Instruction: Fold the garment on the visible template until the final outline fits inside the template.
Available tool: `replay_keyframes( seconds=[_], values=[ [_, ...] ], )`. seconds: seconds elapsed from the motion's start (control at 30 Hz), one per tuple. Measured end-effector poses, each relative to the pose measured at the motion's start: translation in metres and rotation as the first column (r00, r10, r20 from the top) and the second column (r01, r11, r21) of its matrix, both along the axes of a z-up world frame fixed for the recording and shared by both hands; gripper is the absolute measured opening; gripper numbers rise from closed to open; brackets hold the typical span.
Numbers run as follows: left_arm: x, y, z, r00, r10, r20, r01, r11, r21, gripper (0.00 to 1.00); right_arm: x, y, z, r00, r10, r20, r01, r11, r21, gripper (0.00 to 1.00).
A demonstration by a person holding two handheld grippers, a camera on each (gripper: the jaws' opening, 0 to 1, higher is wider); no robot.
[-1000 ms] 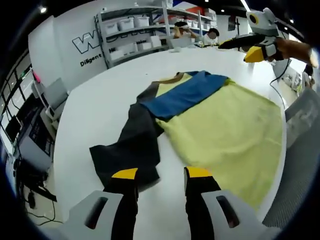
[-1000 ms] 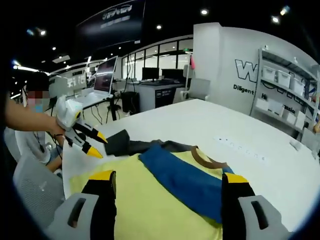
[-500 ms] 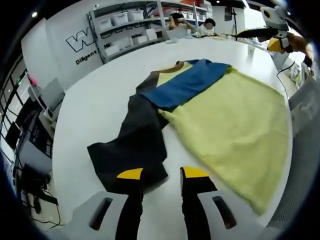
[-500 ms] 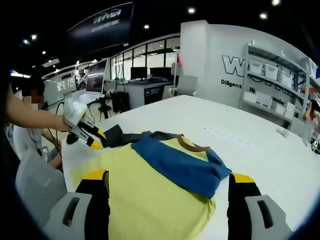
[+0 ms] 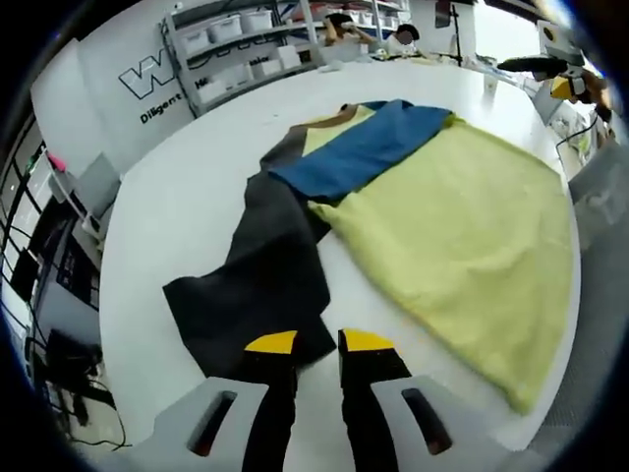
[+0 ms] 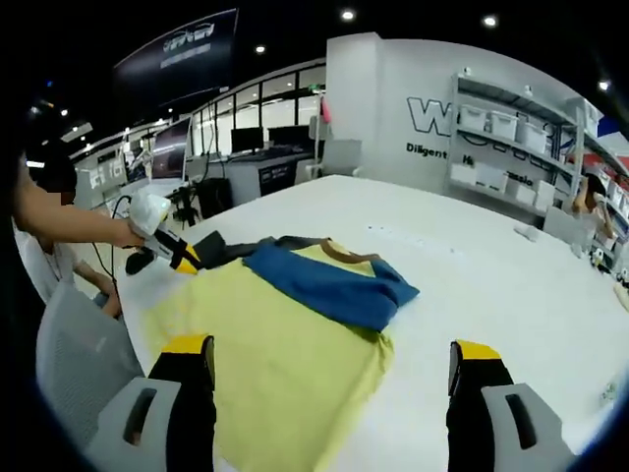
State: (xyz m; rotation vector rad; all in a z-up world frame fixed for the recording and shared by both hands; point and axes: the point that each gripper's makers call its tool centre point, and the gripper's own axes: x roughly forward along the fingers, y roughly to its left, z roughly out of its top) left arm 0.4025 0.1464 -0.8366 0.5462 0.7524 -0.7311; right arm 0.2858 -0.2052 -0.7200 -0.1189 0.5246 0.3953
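Note:
A garment lies flat on the white table (image 5: 187, 197): a yellow body (image 5: 462, 236), a blue sleeve (image 5: 369, 147) folded across the chest and a dark sleeve (image 5: 260, 285) stretched out. My left gripper (image 5: 318, 342) is low at the dark sleeve's end, its jaws open by a narrow gap with the cuff's corner at the tips. From the right gripper view it (image 6: 185, 258) is seen in a person's hand at that sleeve (image 6: 228, 248). My right gripper (image 6: 329, 352) is open wide, hovering over the yellow hem (image 6: 285, 364); it (image 5: 562, 81) also appears far right.
Shelves with white bins (image 5: 231, 49) stand behind the table, where people (image 5: 339, 25) sit. Desks with monitors (image 6: 265, 143) and a grey chair (image 6: 79, 369) lie beyond the near table edge. A grey chair (image 5: 93, 187) stands at the left side.
The left gripper's jaws have narrowed and come down to the dark sleeve's cuff. The right gripper has drawn back from the garment, still wide open.

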Motion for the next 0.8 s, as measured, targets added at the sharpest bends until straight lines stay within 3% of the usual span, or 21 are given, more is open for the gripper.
replay_keyframes(
  seconds=[0.2, 0.43, 0.7, 0.8],
  values=[
    [0.001, 0.002, 0.0, 1.0, 0.004, -0.002, -0.004, 1.0, -0.004, 0.15, -0.016, -0.003, 0.002, 1.0, 0.0, 0.017, -0.001, 1.0, 0.014, 0.99],
    [0.006, 0.006, 0.0, 0.999, 0.036, -0.008, -0.036, 0.999, -0.014, 0.07, -0.033, -0.009, -0.002, 1.0, -0.022, 0.022, 0.021, 1.0, 0.016, 0.99],
    [0.021, 0.022, 0.026, 0.988, 0.155, 0.025, -0.152, 0.983, -0.106, 0.07, -0.052, -0.011, -0.017, 0.999, -0.05, -0.011, 0.05, 0.999, 0.02, 0.99],
    [0.03, 0.029, 0.042, 0.976, 0.214, 0.044, -0.205, 0.967, -0.152, 0.07, -0.055, -0.009, -0.019, 0.999, -0.046, -0.013, 0.046, 0.999, 0.014, 0.99]
  ],
)
